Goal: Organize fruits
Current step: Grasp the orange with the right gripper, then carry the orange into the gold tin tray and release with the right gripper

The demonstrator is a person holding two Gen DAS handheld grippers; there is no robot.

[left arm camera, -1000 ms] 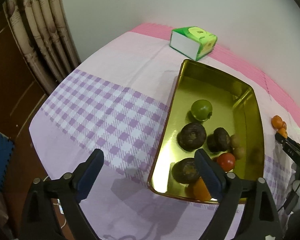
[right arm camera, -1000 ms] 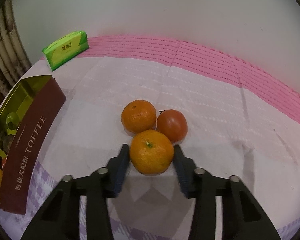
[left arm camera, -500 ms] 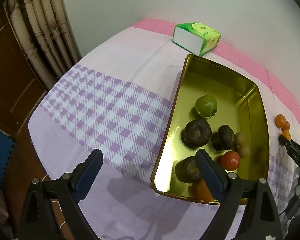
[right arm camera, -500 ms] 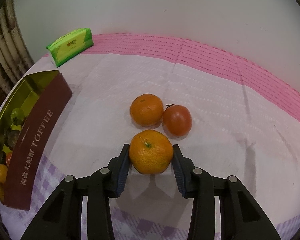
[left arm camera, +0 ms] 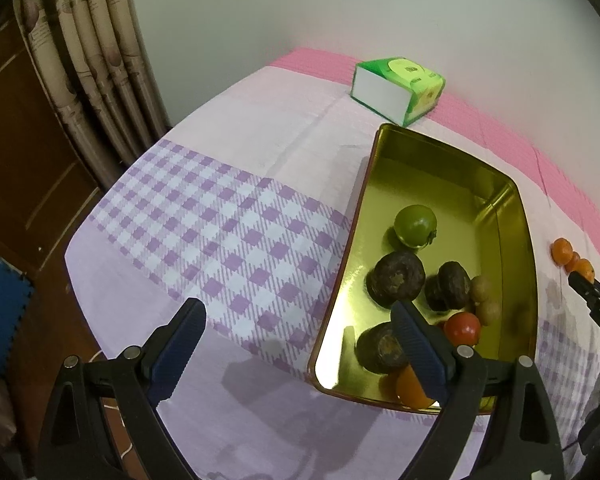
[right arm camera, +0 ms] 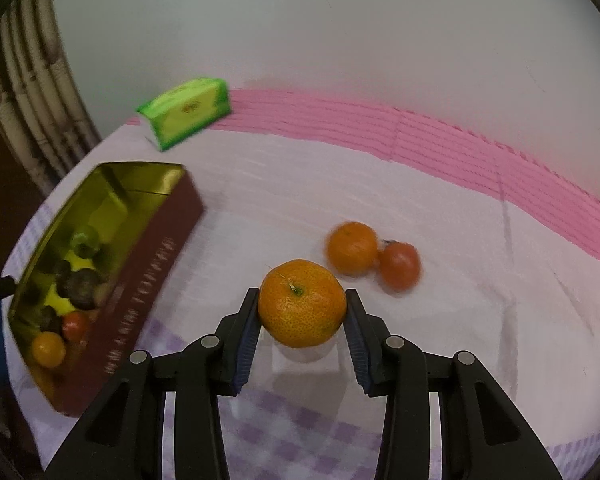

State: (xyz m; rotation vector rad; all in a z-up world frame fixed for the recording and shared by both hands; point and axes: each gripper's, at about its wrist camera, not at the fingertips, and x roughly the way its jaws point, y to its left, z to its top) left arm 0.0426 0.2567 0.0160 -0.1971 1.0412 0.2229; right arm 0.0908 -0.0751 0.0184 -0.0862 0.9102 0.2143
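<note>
Right gripper [right arm camera: 302, 312] is clamped on a mandarin [right arm camera: 302, 303], pads pressed on both flanks, fruit held clear of the cloth [right arm camera: 440, 208]. Stem scar is turned up and slightly toward the camera; the fruit is near-round, so no long axis is noted. The tin [right arm camera: 140, 256] lies to the left of the claw, its long axis running away from the camera, open side up; a leftward carry is judged to be needed. The right hand is the nearer. Left gripper [left arm camera: 296, 344] hangs spread wide, empty, beside the tin's near corner. An orange [right arm camera: 353, 247] and a tomato [right arm camera: 399, 266] are left on the cloth, touching.
</note>
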